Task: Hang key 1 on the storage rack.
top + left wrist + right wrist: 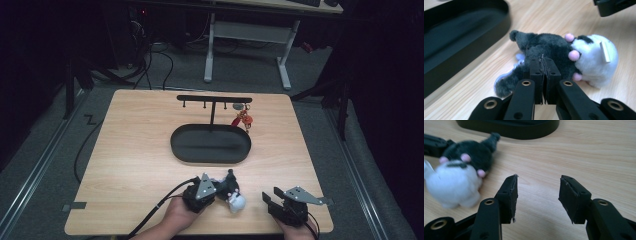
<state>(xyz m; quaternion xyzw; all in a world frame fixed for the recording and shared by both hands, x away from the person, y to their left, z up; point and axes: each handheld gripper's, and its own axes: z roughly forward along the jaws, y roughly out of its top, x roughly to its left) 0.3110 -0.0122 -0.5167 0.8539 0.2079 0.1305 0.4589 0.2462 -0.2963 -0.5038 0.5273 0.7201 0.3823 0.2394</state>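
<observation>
Left gripper (543, 75) clamped on the dark fur of plush toy (564, 55), which lies on the tabletop (135, 150) just ahead of it. Right gripper (537, 195) wide, holding nothing, toy off to its left. Black tray (210, 145) beyond both; key stand (214, 100) behind that.

Near the front edge of the table (130, 150), plush toy (234, 198) between left gripper (226, 187) and right gripper (268, 200) — tray (210, 145) behind them at mid-table, rack (214, 100) rising from its far side — keychain (244, 120) hanging at the rack's right end.
</observation>
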